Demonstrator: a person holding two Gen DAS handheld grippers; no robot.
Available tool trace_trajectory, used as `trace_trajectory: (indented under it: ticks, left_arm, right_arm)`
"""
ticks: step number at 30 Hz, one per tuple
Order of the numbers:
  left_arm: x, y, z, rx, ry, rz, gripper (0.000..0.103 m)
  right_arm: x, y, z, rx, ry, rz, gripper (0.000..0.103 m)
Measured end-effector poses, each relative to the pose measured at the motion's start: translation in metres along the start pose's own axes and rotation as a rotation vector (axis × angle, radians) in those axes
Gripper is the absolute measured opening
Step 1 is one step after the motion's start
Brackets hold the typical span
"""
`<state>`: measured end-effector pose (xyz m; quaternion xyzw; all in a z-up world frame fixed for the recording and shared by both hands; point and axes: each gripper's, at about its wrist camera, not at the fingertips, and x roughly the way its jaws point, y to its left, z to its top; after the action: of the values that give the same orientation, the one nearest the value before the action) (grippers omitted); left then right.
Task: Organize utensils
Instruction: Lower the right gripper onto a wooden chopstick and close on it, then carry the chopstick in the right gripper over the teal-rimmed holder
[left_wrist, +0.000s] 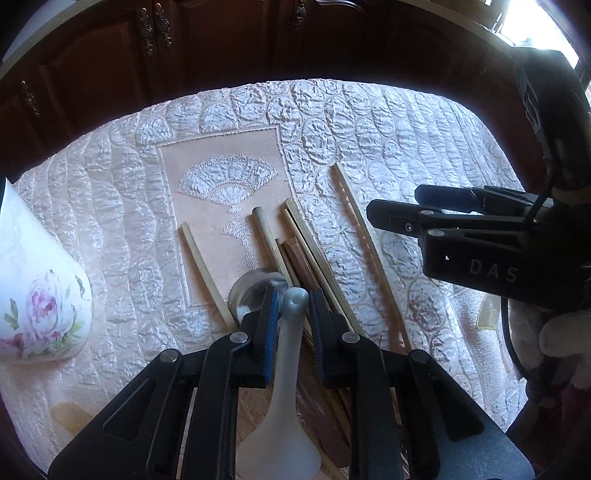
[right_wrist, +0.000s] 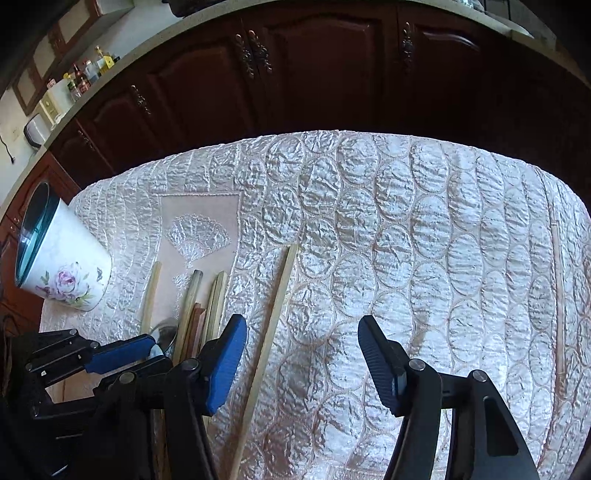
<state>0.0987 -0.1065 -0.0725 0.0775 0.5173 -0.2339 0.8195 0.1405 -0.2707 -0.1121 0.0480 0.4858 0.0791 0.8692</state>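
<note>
Left gripper (left_wrist: 291, 317) pinches spoon (left_wrist: 286, 369), handle pointing up-frame, cup (left_wrist: 40, 291) far left; right gripper (right_wrist: 303, 354) wide, empty.

Quilted satin tablecloth (right_wrist: 369, 229) over table; dark wooden cabinets (right_wrist: 314, 74) behind.

A white ceramic soup spoon (left_wrist: 286, 354) sits between my left gripper's (left_wrist: 292, 308) pads, handle pointing away, bowl towards me. Beneath it a loose bundle of pale and reddish-brown chopsticks (left_wrist: 299, 254) lies on the quilted cloth, with a metal spoon (left_wrist: 255, 288) among them. One lone chopstick (right_wrist: 271, 332) lies apart. A floral cup (right_wrist: 64, 267) stands at the left.
</note>
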Motion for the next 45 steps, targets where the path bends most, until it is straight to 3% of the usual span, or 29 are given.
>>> trace_trajectory:
  ticks: [6,12,14,23,45]
  left_arm:
    - [-0.012,0.011,-0.006,-0.036,-0.018,-0.017,0.013]
    - [-0.029,0.046,-0.010,-0.167,-0.038,-0.066,0.013]
    - [-0.034,0.055,-0.012,-0.203,-0.042,-0.079,0.013]
    - [-0.066,0.073,-0.024,-0.263,-0.081,-0.101,0.013]
    - [-0.173,0.062,-0.075,-0.237,-0.223,-0.101,0.012]
  right_arm:
    - [0.005,-0.005,0.004,0.013,0.010,0.001,0.062]
    - [0.017,-0.003,0.015,0.007,0.032,0.017,0.061]
    - [0.024,-0.001,0.019,0.016,0.040,0.027,0.042]
    - [0.049,0.010,0.037,0.038,0.069,0.069,0.006]
    - [-0.104,0.047,0.007,-0.095,-0.160,0.194,0.005]
